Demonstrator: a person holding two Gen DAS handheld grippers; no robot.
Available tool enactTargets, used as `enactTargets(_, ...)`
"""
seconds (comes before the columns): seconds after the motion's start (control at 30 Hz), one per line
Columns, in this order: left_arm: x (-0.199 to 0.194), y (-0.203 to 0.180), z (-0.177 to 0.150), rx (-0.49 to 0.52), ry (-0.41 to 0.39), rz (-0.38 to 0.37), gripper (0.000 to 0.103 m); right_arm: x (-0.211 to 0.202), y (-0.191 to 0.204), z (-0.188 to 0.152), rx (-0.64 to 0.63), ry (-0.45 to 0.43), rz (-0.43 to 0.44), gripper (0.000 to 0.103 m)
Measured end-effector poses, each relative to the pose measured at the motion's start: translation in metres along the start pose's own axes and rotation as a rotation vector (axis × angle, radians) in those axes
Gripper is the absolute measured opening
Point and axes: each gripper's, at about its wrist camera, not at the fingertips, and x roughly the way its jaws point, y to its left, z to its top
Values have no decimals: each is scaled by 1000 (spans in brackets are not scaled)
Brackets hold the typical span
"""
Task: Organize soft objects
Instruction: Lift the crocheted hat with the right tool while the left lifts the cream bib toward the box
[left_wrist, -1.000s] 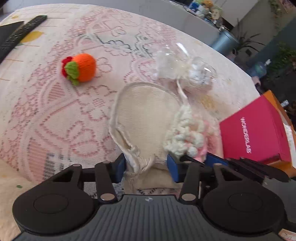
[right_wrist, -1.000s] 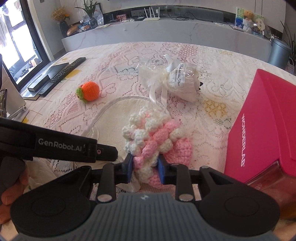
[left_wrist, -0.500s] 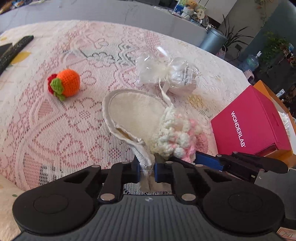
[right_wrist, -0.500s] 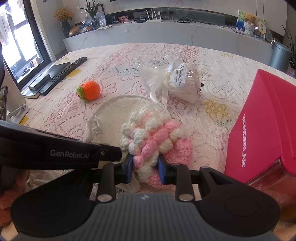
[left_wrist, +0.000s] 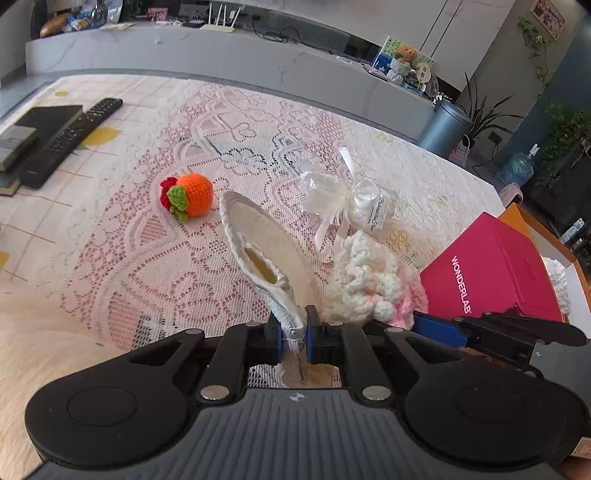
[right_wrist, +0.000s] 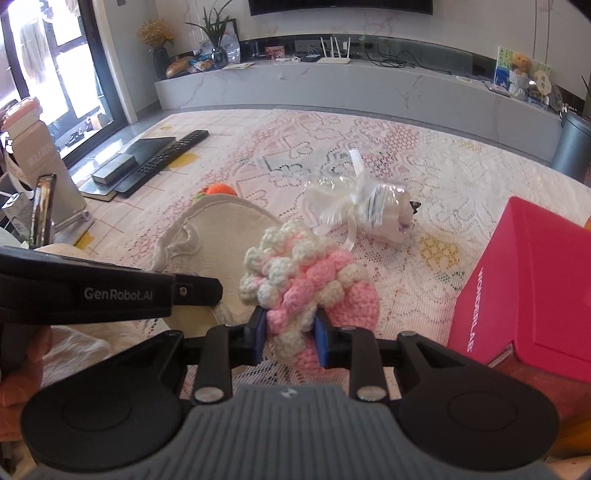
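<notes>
My left gripper (left_wrist: 293, 328) is shut on the gathered rim of a cream drawstring pouch (left_wrist: 266, 243) and lifts its mouth open off the lace tablecloth. My right gripper (right_wrist: 290, 334) is shut on a pink and white crochet toy (right_wrist: 306, 277), held just right of the pouch (right_wrist: 218, 225). The toy also shows in the left wrist view (left_wrist: 369, 280). An orange crochet fruit (left_wrist: 190, 194) lies left of the pouch. A white item wrapped in cellophane with a ribbon (left_wrist: 351, 201) lies behind the pouch.
A pink WONDERLAB box (left_wrist: 491, 269) stands on the right over an orange box (left_wrist: 532, 225). A remote control (left_wrist: 66, 138) and a dark flat device (left_wrist: 48, 118) lie at the far left. A phone on a stand (right_wrist: 42, 210) is at the left edge.
My left gripper closed on the pouch's rim and raised it, so the pouch mouth stands open. My right gripper lifted slightly with the crochet toy held.
</notes>
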Motion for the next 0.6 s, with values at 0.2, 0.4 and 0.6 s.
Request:
enactTargets(0.2, -26, -13, -15, -1, -50, 1, 12, -34, 1, -9, -30, -40, -8, 25)
enactTargets(0.4, -58, -33, -20, 15, -135, -27, 12, -83, -9, -19, -34, -112, -1, 25)
enactTargets(0.6, -82, -72, -17, 87, -192, -87, 12, -127, -29, -24, -1, -191, -37, 25)
